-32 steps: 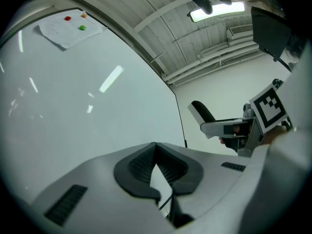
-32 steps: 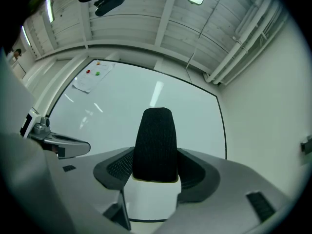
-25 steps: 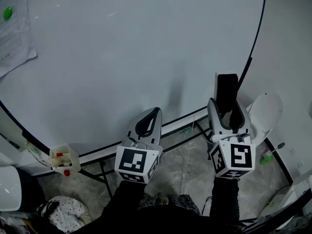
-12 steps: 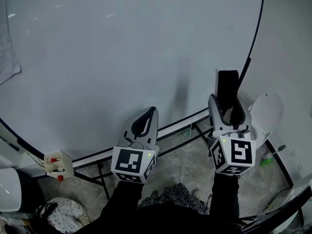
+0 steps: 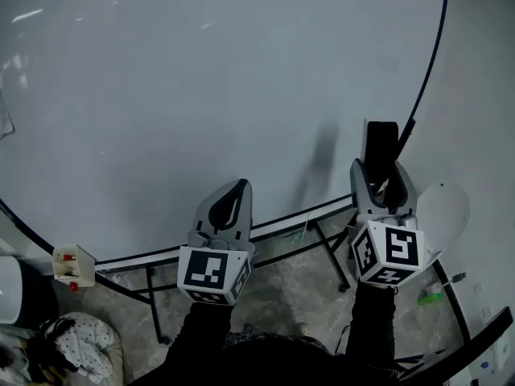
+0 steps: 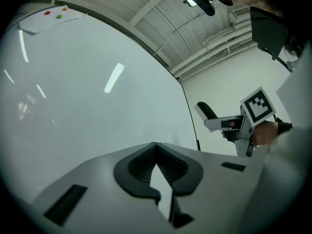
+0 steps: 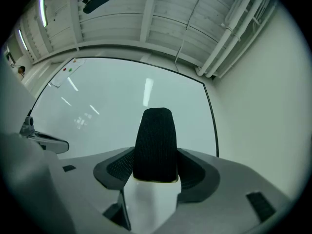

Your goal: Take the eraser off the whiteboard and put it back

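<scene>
The eraser (image 5: 381, 145), white-bodied with a black felt face (image 7: 156, 143), sticks out from my right gripper (image 5: 382, 185), which is shut on it. It is held just in front of the whiteboard (image 5: 201, 95) near the board's lower right edge. Whether the felt touches the board I cannot tell. My left gripper (image 5: 228, 206) is shut and empty, low in front of the board's bottom edge, to the left of the right one. The left gripper view shows the right gripper with the eraser (image 6: 208, 112) off to its right.
The board's black frame edge (image 5: 426, 79) curves down the right side. A small marker holder (image 5: 71, 264) hangs at the lower left. The board's stand legs (image 5: 326, 252) cross the tiled floor below. A white round object (image 5: 447, 207) sits at right, a patterned bundle (image 5: 76, 340) at bottom left.
The view has shifted right along the board: the paper at the top left has slid out of sight and the marker holder has moved left. Both grippers keep their hold and pose.
</scene>
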A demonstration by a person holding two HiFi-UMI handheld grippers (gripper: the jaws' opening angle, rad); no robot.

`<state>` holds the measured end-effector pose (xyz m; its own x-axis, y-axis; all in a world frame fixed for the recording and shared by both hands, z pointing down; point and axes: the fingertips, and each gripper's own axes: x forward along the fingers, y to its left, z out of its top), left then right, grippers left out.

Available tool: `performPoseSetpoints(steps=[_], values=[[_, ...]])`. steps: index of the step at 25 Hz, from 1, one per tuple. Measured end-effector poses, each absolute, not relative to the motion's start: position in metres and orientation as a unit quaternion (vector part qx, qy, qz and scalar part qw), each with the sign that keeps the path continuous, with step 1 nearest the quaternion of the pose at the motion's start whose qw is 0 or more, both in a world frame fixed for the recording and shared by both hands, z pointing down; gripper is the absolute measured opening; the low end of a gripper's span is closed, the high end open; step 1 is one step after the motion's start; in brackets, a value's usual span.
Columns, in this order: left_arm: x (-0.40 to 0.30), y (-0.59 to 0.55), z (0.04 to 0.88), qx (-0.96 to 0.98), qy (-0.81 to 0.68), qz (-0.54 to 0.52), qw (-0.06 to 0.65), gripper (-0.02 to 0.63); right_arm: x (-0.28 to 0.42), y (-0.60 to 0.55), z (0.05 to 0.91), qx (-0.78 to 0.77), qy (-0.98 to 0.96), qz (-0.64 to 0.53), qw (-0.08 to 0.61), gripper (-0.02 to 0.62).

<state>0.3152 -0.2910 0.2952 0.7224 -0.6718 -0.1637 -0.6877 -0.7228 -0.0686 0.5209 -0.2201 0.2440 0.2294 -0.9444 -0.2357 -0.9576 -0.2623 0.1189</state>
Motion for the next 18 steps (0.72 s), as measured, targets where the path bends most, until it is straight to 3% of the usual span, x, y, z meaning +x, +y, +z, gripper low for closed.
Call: performPoseSetpoints(steps=[18], values=[[0.422, -0.271, 0.282, -0.893, 0.441, 0.057, 0.074, 0.005, 0.674, -0.236, 0.236, -0.756, 0.642, 0.126, 0.029, 0.272]])
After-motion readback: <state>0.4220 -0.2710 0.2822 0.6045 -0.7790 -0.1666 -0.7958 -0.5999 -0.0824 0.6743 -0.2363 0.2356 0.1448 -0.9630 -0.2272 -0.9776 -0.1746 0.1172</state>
